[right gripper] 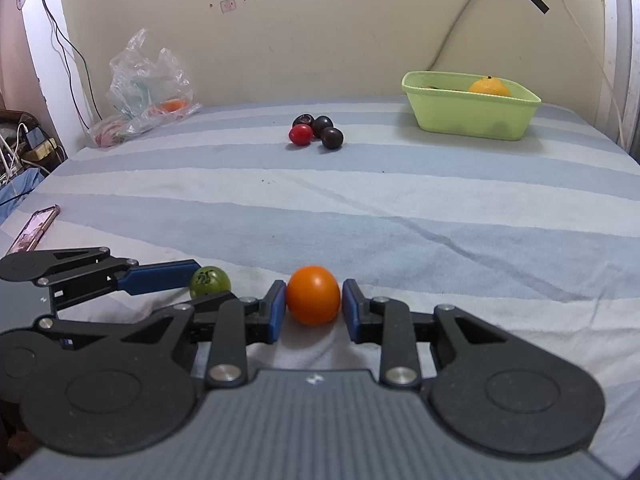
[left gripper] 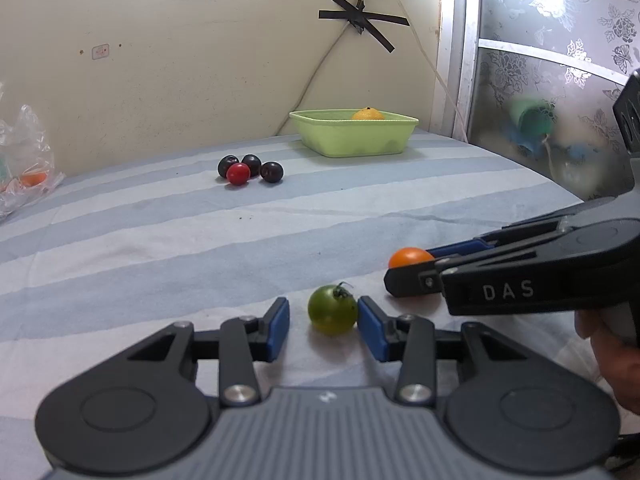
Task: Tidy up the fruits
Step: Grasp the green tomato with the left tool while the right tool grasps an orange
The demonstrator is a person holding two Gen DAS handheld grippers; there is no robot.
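Fruits lie scattered on a blue-and-white striped cloth (right gripper: 400, 208) that covers the whole surface. Nearest are two small tomatoes side by side but apart: a green tomato (left gripper: 332, 310) on the left and an orange tomato (right gripper: 313, 295) on the right.

The left gripper (left gripper: 323, 322) is released around the green tomato. Its right blue pad sits at the tomato's edge, while a clear gap shows between the tomato and the left pad, so nothing is pressed. The tomato rests on the cloth with its dark stem end turned up and to the right.

The right gripper (right gripper: 313, 308) brackets the orange tomato, which sits on the cloth between the blue pads. Both pads are right at its sides; a thin sliver seems to show on the right, so this one reads as released too, not clenched. A bit of the person's hand (left gripper: 616, 356) shows behind that gripper in the left wrist view.

Farther off, near the middle, three dark plums (right gripper: 322, 130) cluster with a red tomato (right gripper: 301, 134), touching one another. At the far right stands a light green tub (right gripper: 472, 118) with an orange (right gripper: 489, 86) inside. A crumpled clear plastic bag (right gripper: 146, 88) lies at the far left by the wall, and a phone (right gripper: 34, 228) lies at the near left edge.
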